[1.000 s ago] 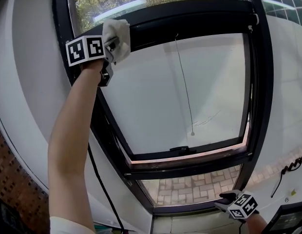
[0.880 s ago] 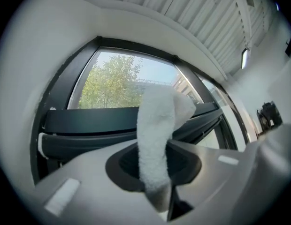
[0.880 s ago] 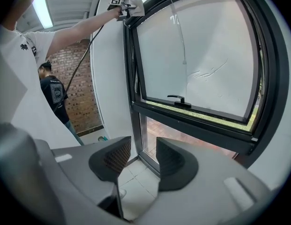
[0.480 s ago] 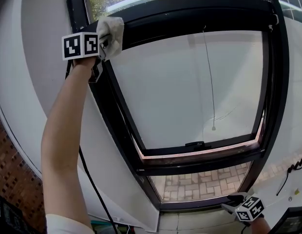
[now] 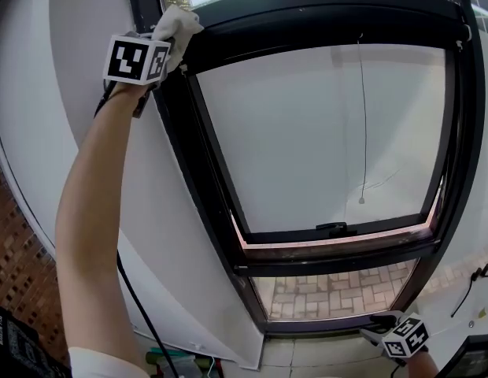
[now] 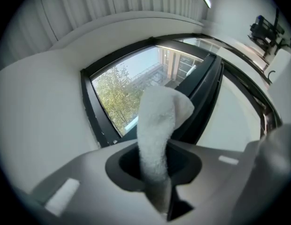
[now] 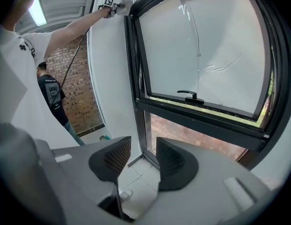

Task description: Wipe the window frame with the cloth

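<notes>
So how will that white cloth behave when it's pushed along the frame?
Probably floppy: the cloth folds over beyond the left gripper's jaws. Its fuzzy surface suggests it grips rather than slides on the window frame.

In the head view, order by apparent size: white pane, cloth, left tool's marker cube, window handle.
1. white pane
2. marker cube and cloth: about alike, so unranked
3. window handle, smallest

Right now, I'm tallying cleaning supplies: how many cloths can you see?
1: the cloth is clamped in the left gripper, at the window frame's top left corner. The right gripper is empty. More may lie out of view.
</notes>
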`<action>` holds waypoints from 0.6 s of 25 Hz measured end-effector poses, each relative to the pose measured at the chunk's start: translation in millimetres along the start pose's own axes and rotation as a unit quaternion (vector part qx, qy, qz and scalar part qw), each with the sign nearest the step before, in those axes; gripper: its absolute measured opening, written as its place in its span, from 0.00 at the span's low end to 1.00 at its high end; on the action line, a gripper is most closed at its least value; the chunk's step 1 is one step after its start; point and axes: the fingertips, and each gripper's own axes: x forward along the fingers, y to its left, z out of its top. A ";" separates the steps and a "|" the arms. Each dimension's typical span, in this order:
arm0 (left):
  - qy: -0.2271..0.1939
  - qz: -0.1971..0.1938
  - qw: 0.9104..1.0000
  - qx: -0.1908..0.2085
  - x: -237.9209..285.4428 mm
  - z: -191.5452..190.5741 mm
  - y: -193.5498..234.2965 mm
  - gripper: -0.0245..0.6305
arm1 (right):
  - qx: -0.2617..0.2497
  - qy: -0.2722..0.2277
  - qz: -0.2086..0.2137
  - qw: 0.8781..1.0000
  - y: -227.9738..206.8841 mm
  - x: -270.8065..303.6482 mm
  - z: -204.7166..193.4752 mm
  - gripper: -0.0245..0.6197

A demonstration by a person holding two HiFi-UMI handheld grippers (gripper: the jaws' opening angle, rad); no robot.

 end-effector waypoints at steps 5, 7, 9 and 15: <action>0.030 0.066 0.988 0.136 -8.7 -18.9 16.1 0.19 | -0.004 0.007 0.005 1.000 8.6 4.8 1.3 0.30; 0.042 0.077 0.978 0.191 -7.4 -29.3 14.1 0.19 | -0.005 0.006 0.007 1.000 11.3 6.1 2.2 0.30; 0.053 0.068 0.973 0.214 -5.9 -41.4 4.9 0.19 | -0.007 0.008 0.010 1.000 15.5 7.9 2.4 0.30; 0.084 0.029 0.971 0.222 -2.0 -82.4 -23.6 0.19 | -0.009 0.012 0.009 1.000 20.1 8.8 -0.3 0.30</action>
